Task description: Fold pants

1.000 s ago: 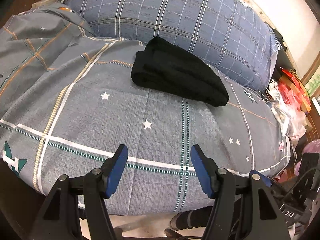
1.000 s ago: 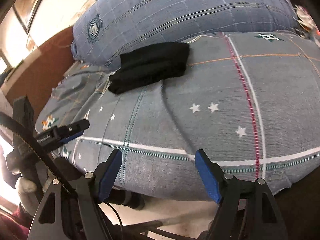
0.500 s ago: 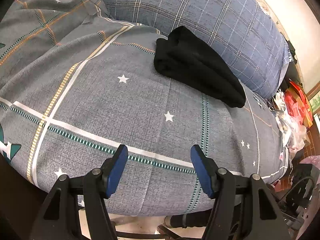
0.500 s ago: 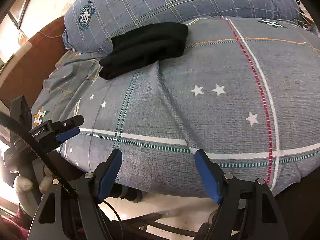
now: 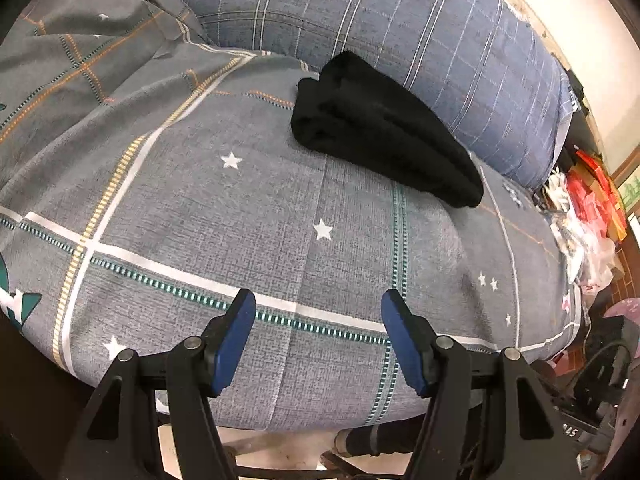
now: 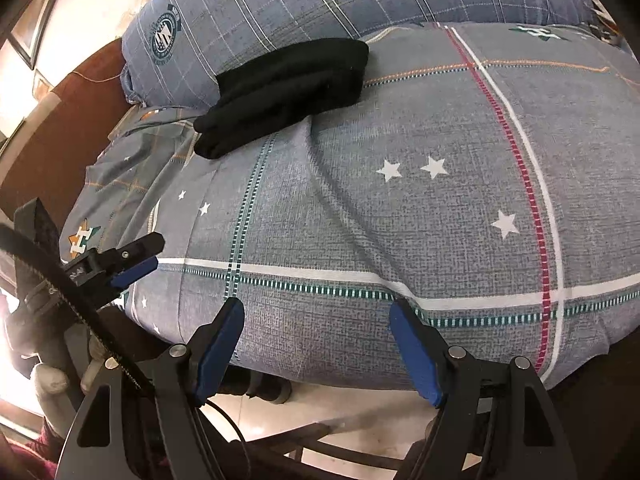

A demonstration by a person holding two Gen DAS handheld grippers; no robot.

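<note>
Black pants [image 5: 384, 136] lie folded in a compact bundle on the grey checked bedspread [image 5: 248, 216], touching the blue plaid pillow [image 5: 400, 24] behind. Left gripper [image 5: 318, 340] and right gripper [image 6: 318, 344] — both spread wide, holding nothing — hover at the bed's near edge, well apart from the bundle.

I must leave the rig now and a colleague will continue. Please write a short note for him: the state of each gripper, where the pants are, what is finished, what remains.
Left gripper: open, empty, near the front edge of the bed.
Right gripper: open, empty, also at the front edge.
Black pants: a compact folded bundle on the grey bedspread, lying against the blue plaid pillow; neither gripper touches them.
Done: the folding looks complete.
Left: probably nothing, perhaps only checking that the bundle is tidy.
</note>
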